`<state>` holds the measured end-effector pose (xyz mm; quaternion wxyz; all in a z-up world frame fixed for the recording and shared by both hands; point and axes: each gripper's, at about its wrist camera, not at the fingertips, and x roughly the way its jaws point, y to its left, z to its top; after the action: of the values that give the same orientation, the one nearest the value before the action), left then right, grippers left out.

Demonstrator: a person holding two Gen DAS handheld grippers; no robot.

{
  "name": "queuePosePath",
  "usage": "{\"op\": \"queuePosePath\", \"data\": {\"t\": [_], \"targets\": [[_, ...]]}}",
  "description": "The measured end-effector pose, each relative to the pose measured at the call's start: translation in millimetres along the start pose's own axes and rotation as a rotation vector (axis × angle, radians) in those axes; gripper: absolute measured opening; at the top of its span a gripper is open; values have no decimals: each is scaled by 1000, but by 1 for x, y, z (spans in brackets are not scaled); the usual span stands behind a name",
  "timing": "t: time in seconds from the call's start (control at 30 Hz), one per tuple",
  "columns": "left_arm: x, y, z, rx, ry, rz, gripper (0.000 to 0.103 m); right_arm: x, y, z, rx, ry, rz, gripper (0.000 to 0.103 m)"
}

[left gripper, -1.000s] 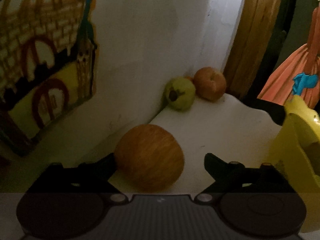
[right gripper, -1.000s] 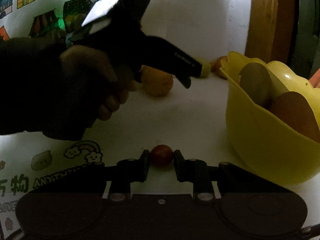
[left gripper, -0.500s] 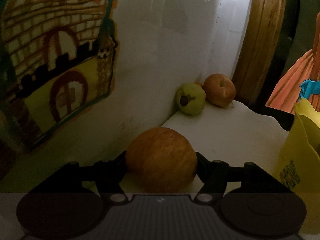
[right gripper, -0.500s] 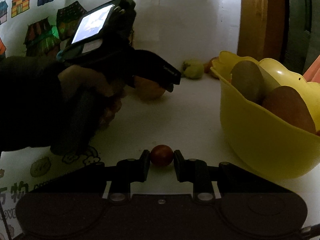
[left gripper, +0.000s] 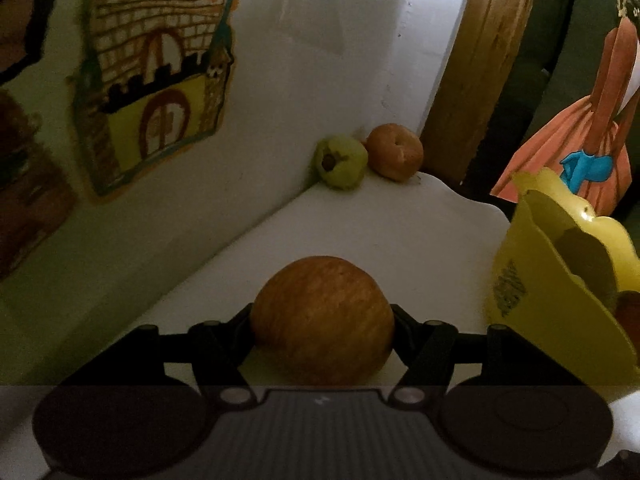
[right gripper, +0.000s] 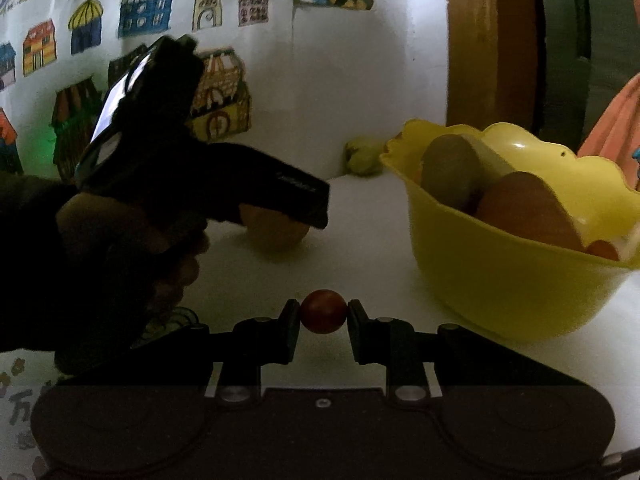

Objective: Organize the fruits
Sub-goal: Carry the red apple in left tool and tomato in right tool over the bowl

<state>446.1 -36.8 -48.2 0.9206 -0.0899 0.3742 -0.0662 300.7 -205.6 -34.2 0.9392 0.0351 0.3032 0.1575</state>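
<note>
Fingers of my left gripper (left gripper: 322, 334) press both sides of an orange-streaked apple (left gripper: 323, 320) at the lower centre of the left wrist view, low over the white table (left gripper: 400, 232), while a green fruit (left gripper: 341, 161) and a reddish apple (left gripper: 395, 157) sit touching in the far corner by the wall at upper centre. My right gripper (right gripper: 323, 314) is pinched on a small red fruit (right gripper: 323, 311) at the lower centre of its view, with the yellow bowl (right gripper: 508, 280), already holding several fruits, at the right. My left hand (right gripper: 128, 248) fills the left of that frame, its gripper over the apple.
</note>
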Motion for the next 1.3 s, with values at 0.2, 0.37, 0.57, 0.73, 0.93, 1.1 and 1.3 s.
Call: {"op": "queuePosePath", "data": {"t": [0.2, 0.37, 0.57, 0.73, 0.93, 1.1, 1.3], "targets": [[-27, -13, 6, 15, -28, -23, 72, -30, -6, 7, 37, -30, -13, 28], [-54, -32, 25, 38, -77, -61, 72, -63, -23, 23, 88, -91, -58, 28], [-76, -62, 45, 58, -116, -126, 72, -85, -48, 41, 115, -149, -154, 28], [-76, -91, 49, 88, -126, -153, 72, -82, -74, 45, 115, -156, -239, 28], [-52, -119, 47, 97, -105, -144, 72, -70, -94, 46, 117, -174, -309, 28], [-42, -138, 48, 126, -97, -140, 72, -59, -102, 45, 130, -154, -345, 28], [-37, -147, 46, 136, -107, -131, 72, -53, -103, 42, 136, -144, -352, 28]]}}
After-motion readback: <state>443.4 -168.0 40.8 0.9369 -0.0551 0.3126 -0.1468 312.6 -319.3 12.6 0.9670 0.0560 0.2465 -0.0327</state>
